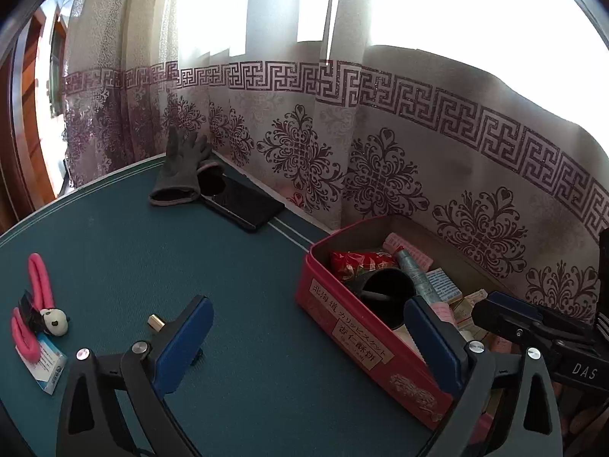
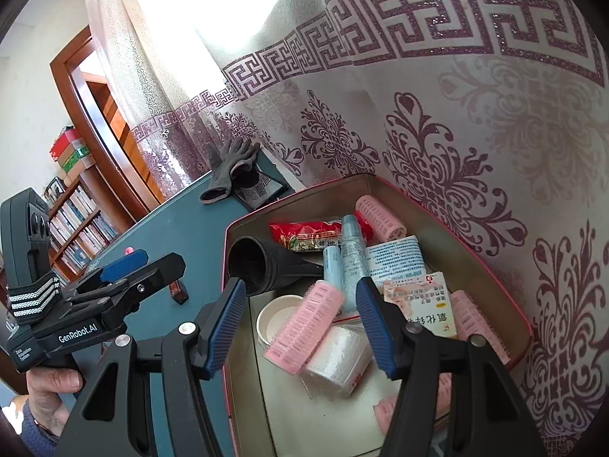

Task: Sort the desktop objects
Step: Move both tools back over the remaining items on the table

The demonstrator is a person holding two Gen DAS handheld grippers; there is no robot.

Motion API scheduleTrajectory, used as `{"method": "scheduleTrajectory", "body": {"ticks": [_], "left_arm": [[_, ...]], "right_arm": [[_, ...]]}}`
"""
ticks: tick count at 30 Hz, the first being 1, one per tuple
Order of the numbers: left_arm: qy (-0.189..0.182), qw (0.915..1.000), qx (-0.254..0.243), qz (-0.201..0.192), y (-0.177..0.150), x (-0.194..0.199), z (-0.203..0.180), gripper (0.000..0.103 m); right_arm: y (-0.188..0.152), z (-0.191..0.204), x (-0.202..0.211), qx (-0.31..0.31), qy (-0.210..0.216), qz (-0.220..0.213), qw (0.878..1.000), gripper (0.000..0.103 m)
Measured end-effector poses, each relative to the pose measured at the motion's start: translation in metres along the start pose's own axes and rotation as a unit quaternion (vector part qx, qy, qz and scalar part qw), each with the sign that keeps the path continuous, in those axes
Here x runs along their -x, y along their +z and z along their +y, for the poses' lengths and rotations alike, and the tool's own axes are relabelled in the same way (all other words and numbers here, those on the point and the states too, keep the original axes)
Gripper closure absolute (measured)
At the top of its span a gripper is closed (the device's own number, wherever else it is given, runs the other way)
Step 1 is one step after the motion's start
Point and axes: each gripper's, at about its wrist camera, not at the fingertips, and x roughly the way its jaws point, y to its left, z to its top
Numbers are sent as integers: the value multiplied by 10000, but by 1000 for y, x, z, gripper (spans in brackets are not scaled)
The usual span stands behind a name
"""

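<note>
Red tin walls frame the box [image 1: 365,346] that sits just right of the left gripper [image 1: 308,346], whose blue pads stand spread wide with nothing between them but green table [image 1: 236,266]; its right pad overlaps the box's near wall in the left wrist view. Inside the box, just beyond that pad, lie a black funnel [image 1: 384,289], a red snack packet [image 1: 354,261] and a pale blue tube [image 1: 418,278]. A small gold-capped item [image 1: 155,321] peeks out just beyond the left pad. Farther left lie a pink clip with a panda charm [image 1: 42,304] and a small white-and-blue carton [image 1: 49,369]. Well ahead, near the curtain [image 1: 380,152], a grey glove [image 1: 182,175] rests partly on a dark phone [image 1: 243,205].

In the right wrist view, the right gripper [image 2: 300,327] hangs over the open box [image 2: 437,205], its jaws parted about a pink hair roller [image 2: 304,327]; whether the pads press on it cannot be told. Under the roller sit a white round tub [image 2: 274,323] and a clear-wrapped white roll [image 2: 338,358]. Ahead lie the funnel [image 2: 262,262], the two blue tubes [image 2: 342,262] and another roller [image 2: 380,221]. To the left, a hand [image 2: 49,388] holds the other gripper.
</note>
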Motion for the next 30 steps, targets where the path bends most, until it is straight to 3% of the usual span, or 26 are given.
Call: {"method": "scheduleTrajectory", "body": {"ticks": [8,15,25,30], "left_arm": [[678,9952,621,323,-31,11,53,1],[1333,9825,1203,499,-52,24,95,1],[1763,9751,1241,518,-69,42,115,1],[2041,9675,1363,604,-77,47,131,1]], "right_arm": [[-2,9,-3,-2,70,47,10000,38],[-7,34,-7,247,229,119,9994,34],[-16,69,-13,567,321,213,9976,32],[-20,87,-15,740,340,232,9964,26]]}}
